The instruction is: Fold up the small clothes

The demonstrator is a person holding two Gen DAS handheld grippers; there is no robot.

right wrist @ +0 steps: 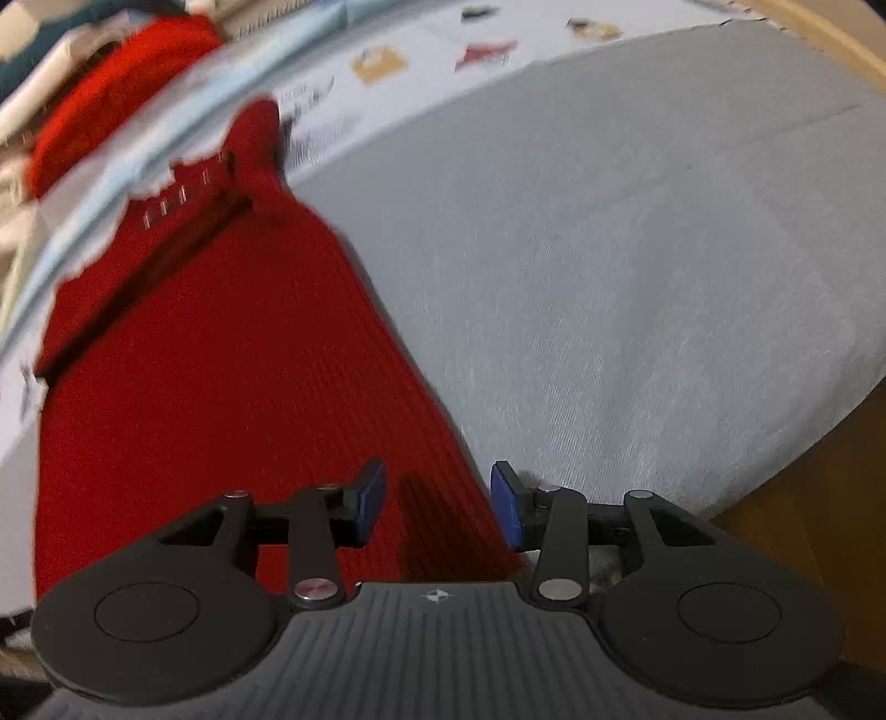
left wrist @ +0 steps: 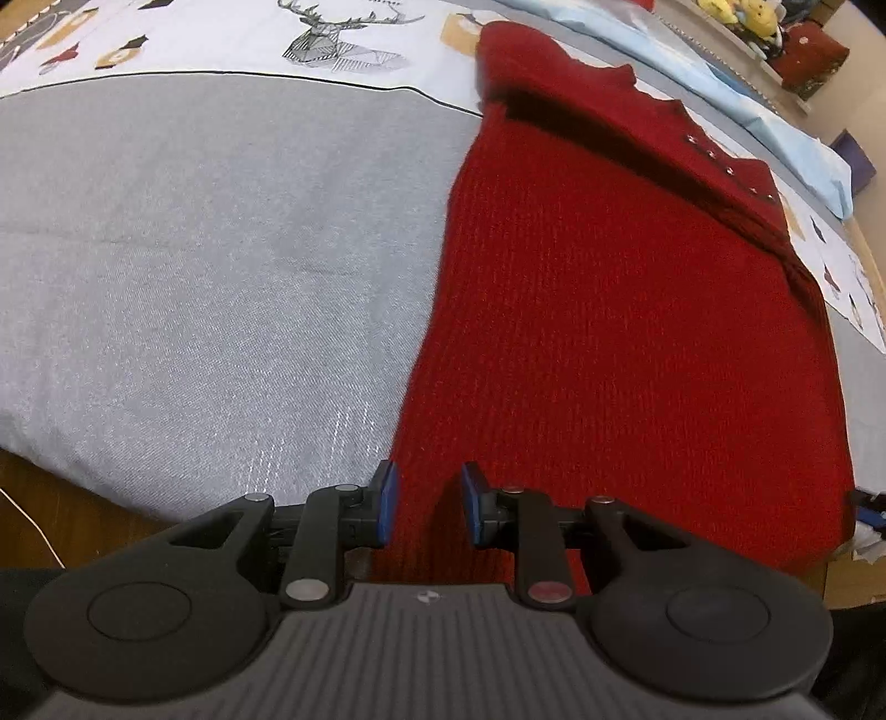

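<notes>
Both your left claw and right claw gape around the sweater hem, so clench shallow and it slips.

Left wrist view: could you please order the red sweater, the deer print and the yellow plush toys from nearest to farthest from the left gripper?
1. Red sweater, its near edge between the open fingers of the left gripper.
2. Deer print, far, slightly left.
3. Yellow plush toys, farthest, top right.
</notes>
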